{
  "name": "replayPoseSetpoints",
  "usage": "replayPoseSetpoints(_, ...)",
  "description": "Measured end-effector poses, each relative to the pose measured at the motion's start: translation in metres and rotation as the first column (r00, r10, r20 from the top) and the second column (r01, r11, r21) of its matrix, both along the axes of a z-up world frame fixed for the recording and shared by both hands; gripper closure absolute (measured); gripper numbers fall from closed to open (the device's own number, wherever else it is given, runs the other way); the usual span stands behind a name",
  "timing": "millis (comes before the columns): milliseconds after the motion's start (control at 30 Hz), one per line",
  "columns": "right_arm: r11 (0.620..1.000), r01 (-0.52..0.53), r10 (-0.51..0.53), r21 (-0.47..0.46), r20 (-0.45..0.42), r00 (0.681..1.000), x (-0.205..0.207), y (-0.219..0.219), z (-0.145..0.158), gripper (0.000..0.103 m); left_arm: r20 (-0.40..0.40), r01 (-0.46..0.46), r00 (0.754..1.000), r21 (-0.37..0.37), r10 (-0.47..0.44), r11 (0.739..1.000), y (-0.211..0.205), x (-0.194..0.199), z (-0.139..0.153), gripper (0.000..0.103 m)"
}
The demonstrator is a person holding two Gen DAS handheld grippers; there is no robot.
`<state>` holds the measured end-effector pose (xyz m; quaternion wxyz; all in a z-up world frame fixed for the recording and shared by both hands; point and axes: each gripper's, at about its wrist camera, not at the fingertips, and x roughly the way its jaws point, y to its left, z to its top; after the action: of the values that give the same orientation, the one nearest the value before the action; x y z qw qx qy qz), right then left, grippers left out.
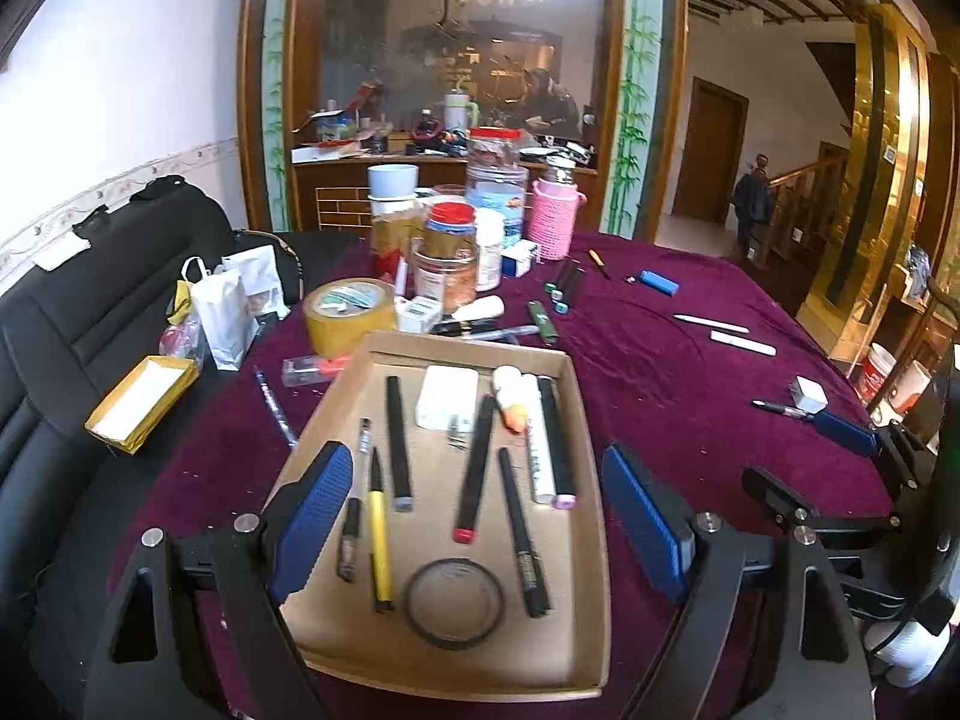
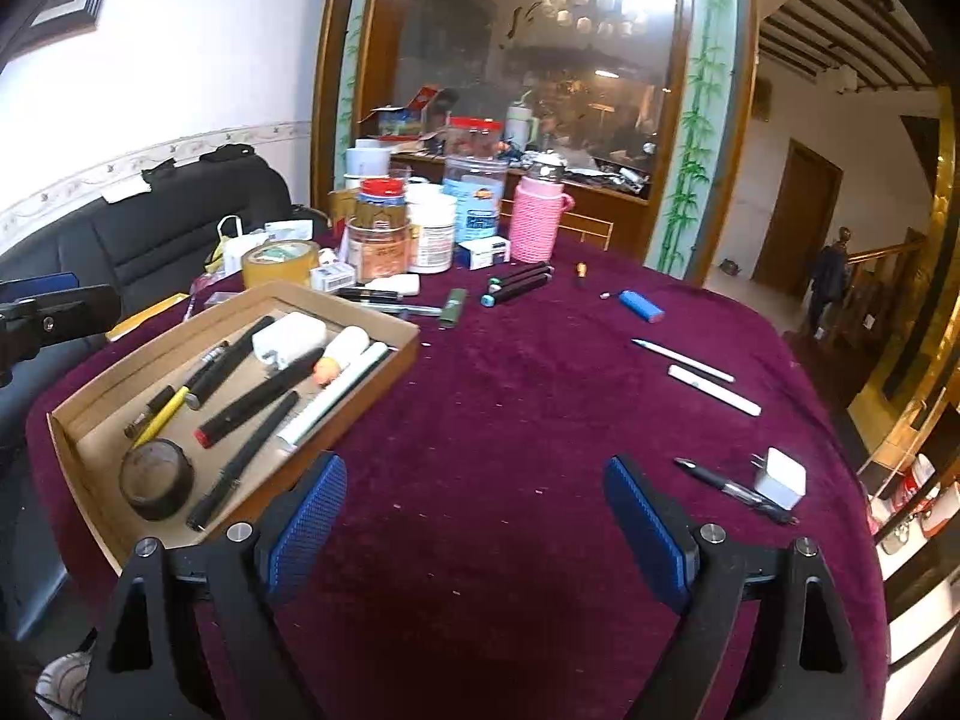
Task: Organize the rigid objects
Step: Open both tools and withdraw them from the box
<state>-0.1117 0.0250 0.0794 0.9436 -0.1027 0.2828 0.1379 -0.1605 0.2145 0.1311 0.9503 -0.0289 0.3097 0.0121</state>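
Note:
A cardboard tray [image 1: 585,480] [image 2: 84,396] on the purple tablecloth holds several pens and markers, a yellow pen [image 1: 379,540], a white charger [image 1: 447,397] and a black tape ring [image 1: 453,603]. My left gripper [image 1: 477,516] is open and empty above the tray. My right gripper [image 2: 474,525] is open and empty over bare cloth right of the tray. Loose on the cloth are a black pen [image 2: 729,489], a white plug [image 2: 780,477], two white pens [image 2: 714,390], a blue lighter [image 2: 641,306] and black markers [image 2: 519,283].
Jars, a pink-sleeved bottle [image 2: 537,222], a tape roll [image 2: 279,264] and small boxes crowd the table's far side. A black sofa [image 1: 72,312] with bags and a yellow box [image 1: 141,402] lies left. The table edge drops off at the right.

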Motion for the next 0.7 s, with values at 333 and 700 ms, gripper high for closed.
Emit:
replayPoseSetpoints(333, 0.998, 0.052, -0.052, 0.018, -0.014, 0.999, 0.004, -0.027, -0.006, 0.01, -0.008, 0.095, 0.995, 0.081, -0.095, 0.992, -0.052, 0.001, -0.002, 0.018)
replayPoseSetpoints(700, 0.997, 0.081, -0.08, 0.007, -0.033, 0.996, 0.01, -0.041, -0.013, 0.01, -0.085, 0.201, 0.977, 0.064, -0.195, 0.978, -0.098, 0.017, -0.025, 0.018)
